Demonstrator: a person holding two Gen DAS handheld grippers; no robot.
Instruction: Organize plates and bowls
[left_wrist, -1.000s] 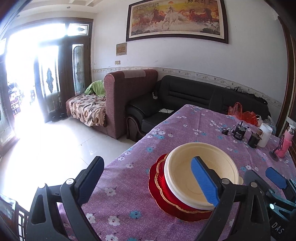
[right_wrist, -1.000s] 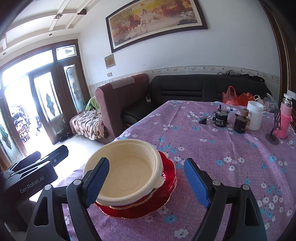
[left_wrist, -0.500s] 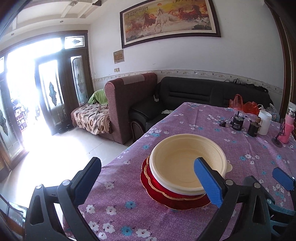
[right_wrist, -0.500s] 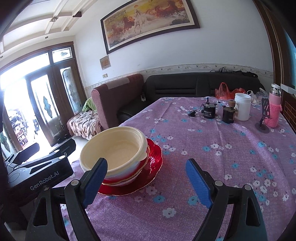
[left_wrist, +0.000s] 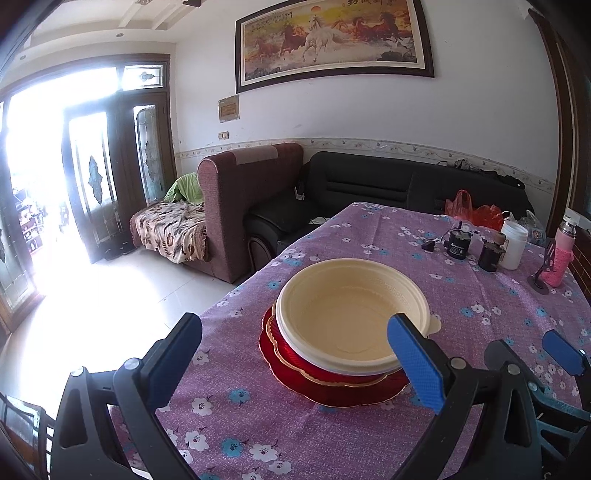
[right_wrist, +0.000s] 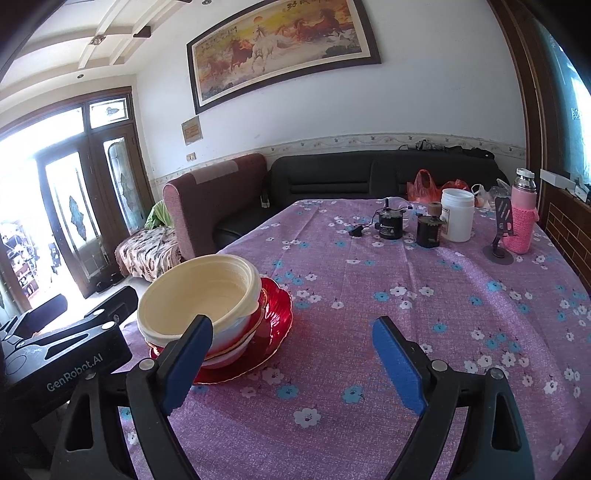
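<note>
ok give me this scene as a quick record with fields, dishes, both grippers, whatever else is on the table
surface: table with purple floral cloth
top dish: cream bowl, empty, upright
under it: other bowls nested, count unclear
base: red plate, near the table's door-side edge
left gripper: open, holding nothing, aimed at the stack
right gripper: open, holding nothing, over bare cloth beside the stack
far end: white jar, pink bottle, two small dark containers, phone stand
</note>
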